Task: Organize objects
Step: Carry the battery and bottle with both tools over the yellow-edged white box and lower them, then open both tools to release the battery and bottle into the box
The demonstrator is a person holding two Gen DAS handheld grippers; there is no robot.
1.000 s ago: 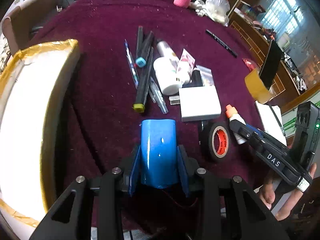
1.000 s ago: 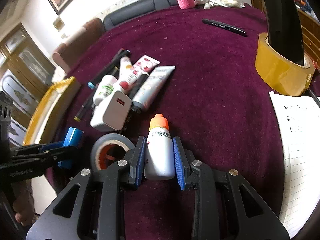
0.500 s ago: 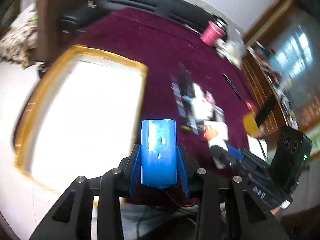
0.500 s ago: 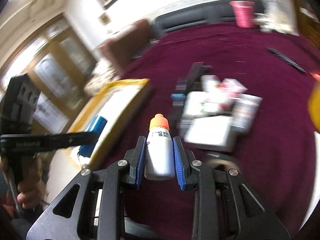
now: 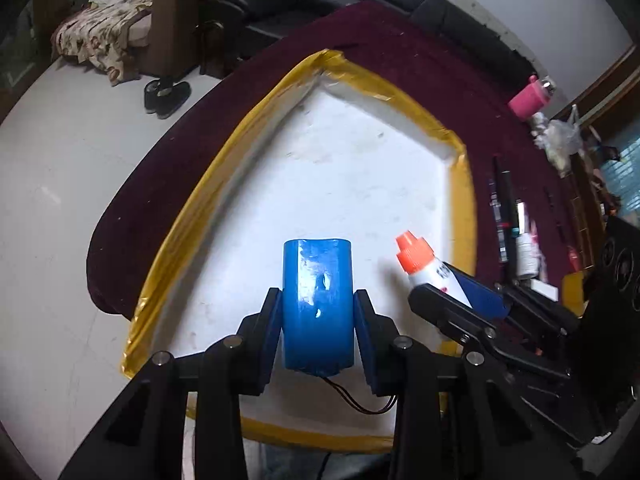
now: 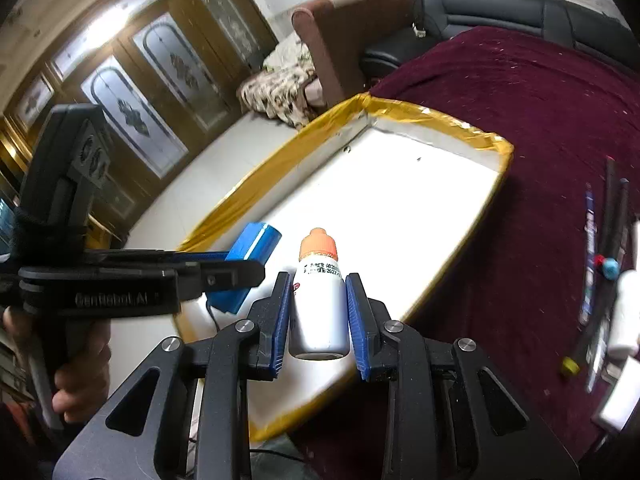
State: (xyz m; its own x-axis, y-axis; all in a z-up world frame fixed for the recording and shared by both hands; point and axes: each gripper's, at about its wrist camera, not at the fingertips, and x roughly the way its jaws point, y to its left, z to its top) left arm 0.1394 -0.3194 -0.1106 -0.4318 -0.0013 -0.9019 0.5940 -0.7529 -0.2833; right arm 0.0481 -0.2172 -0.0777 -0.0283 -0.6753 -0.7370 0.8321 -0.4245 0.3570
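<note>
A white tray [image 5: 360, 184] with a yellow taped rim is seen lying on a maroon tablecloth [image 6: 560, 92], at the left edge of the table. Both grippers are held over the tray's white floor.

The left gripper [image 5: 318, 320] is closed on a blue cylinder [image 5: 318, 300], which is clamped upright between the blue pads [image 5: 272, 320]; thin dark wires are seen trailing from its lower end. In the right wrist view the same cylinder [image 6: 250, 268] is seen beside and to the left of the right gripper.

The right gripper [image 6: 318, 312] is closed on a small white bottle [image 6: 319, 312] with an orange cap, gripped at the body, cap pointing forward. From the left wrist view the bottle [image 5: 424, 268] is seen just right of the blue cylinder, apart from it, above the tray's right half.

Well to the right of the tray, pens and markers [image 6: 600, 240] and a white bottle-like item [image 6: 626, 312] are left lying on the cloth. At the far end of the table a pink cup [image 5: 530, 100] is seen. Beyond the table, a black sofa [image 6: 500, 12], a brown chair [image 6: 344, 28] with a patterned cloth, pale floor tiles and wooden doors with frosted glass [image 6: 132, 120] are visible.
</note>
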